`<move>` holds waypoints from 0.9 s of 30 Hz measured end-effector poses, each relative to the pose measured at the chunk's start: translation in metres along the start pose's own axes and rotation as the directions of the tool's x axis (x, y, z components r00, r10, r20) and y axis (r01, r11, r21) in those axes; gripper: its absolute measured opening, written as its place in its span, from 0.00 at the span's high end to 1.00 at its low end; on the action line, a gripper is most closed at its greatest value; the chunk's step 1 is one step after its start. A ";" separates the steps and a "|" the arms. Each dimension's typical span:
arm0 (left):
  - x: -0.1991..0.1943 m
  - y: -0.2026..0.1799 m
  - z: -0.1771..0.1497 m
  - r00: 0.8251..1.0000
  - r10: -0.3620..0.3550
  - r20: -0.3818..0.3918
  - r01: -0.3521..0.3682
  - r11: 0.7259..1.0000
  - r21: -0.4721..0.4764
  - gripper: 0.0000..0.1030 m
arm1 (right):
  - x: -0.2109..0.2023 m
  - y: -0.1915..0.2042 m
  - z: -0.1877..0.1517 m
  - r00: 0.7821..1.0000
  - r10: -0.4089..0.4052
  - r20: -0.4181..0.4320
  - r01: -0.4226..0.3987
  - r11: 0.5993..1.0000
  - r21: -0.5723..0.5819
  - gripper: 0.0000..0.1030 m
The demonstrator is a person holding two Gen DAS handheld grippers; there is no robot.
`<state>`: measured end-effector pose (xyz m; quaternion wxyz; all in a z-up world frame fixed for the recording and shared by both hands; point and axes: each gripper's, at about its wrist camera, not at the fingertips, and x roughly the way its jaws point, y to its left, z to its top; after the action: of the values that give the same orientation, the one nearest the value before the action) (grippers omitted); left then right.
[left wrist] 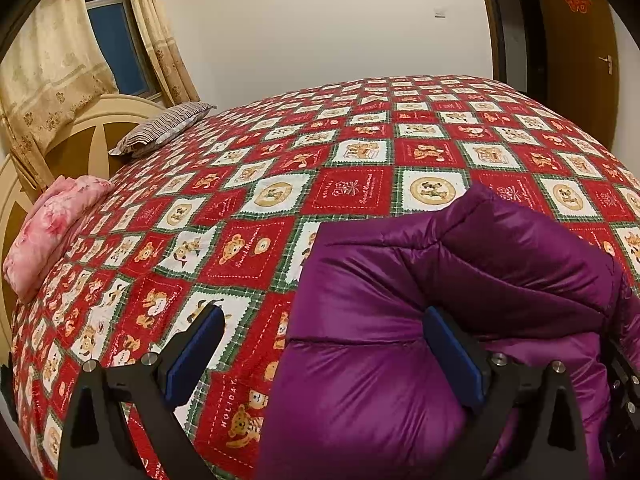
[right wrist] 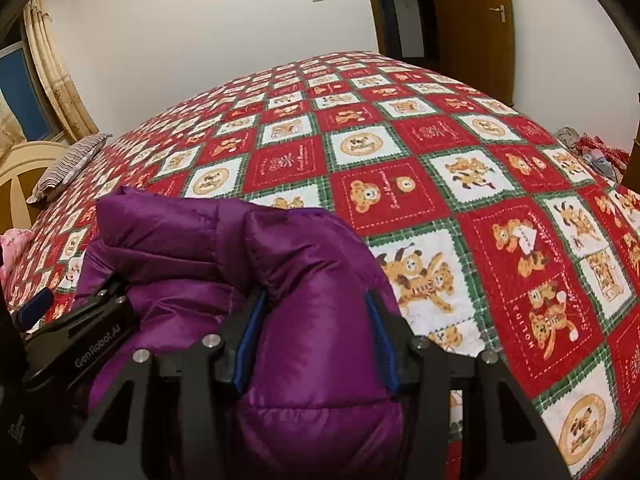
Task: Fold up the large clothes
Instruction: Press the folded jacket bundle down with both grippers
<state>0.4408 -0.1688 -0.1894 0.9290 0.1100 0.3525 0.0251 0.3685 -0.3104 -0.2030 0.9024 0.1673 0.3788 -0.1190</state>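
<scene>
A puffy purple down jacket (left wrist: 400, 320) lies bunched on the red bear-print quilt of the bed (left wrist: 280, 184). My left gripper (left wrist: 320, 344) is open wide, its right finger pressed against the jacket's left part, its left finger over the quilt. In the right wrist view the jacket (right wrist: 224, 248) fills the lower left. My right gripper (right wrist: 316, 336) has its jaws partly closed around a thick fold of the jacket. The left gripper's body (right wrist: 80, 344) shows at the left beside it.
A pink folded blanket (left wrist: 52, 224) and a striped pillow (left wrist: 164, 128) lie by the cream headboard (left wrist: 80, 136). Curtains and a window are at the left, a wooden door (right wrist: 472, 20) beyond the bed. Small clutter (right wrist: 592, 152) sits off the bed's right edge.
</scene>
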 end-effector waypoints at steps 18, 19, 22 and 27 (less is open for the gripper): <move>0.003 0.000 -0.003 1.000 -0.013 -0.005 0.013 1.000 -0.003 0.03 | 0.005 -0.001 -0.005 1.000 -0.009 -0.004 0.009 1.000 -0.004 0.47; 0.003 -0.001 -0.003 1.000 -0.012 -0.006 0.012 1.000 -0.001 0.03 | 0.005 -0.001 -0.005 1.000 -0.009 -0.004 0.009 1.000 -0.003 0.47; 0.003 -0.001 -0.004 1.000 -0.015 -0.007 0.015 1.000 0.000 0.03 | 0.006 -0.002 -0.006 1.000 -0.012 -0.006 0.012 1.000 0.000 0.46; 0.004 -0.002 -0.005 1.000 -0.012 -0.009 0.012 1.000 0.005 0.03 | 0.007 -0.002 -0.006 1.000 -0.014 -0.006 0.014 1.000 -0.002 0.46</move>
<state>0.4404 -0.1697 -0.1962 0.9273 0.1100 0.3574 0.0190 0.3687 -0.3107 -0.2124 0.9006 0.1640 0.3829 -0.1243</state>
